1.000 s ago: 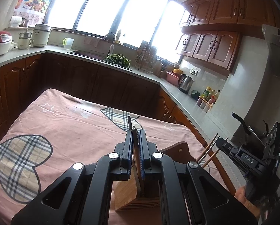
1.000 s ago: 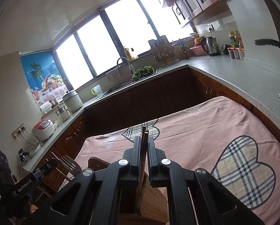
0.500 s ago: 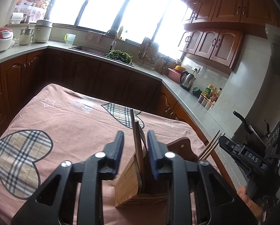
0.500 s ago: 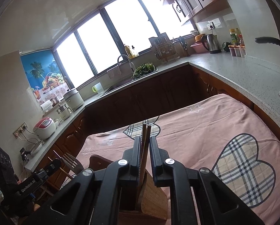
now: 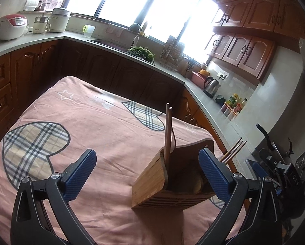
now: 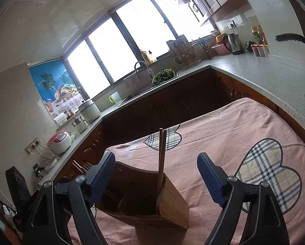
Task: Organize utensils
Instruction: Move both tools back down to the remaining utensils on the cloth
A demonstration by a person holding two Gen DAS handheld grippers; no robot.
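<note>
Both our left gripper [image 5: 145, 170] and right gripper [image 6: 154, 174] have spread wide, releasing upright chopsticks [image 5: 168, 131] into the holder [image 5: 168, 180] just ahead, probably nearer the left.

left gripper [image 5: 147, 164]: black arms, blue ribbed pads; right gripper [image 6: 155, 168] likewise. between the pads, a light striped bamboo utensil holder [image 5: 152, 181] with darker brown interior, holding brown chopsticks [image 5: 168, 130]. beneath it, a pink tablecloth [image 5: 95, 126] bearing beige, black and white plaid hearts and white outlined stars. ahead, reddish-brown cabinets [image 5: 244, 47] and grey speckled countertop [image 6: 275, 77].
</note>
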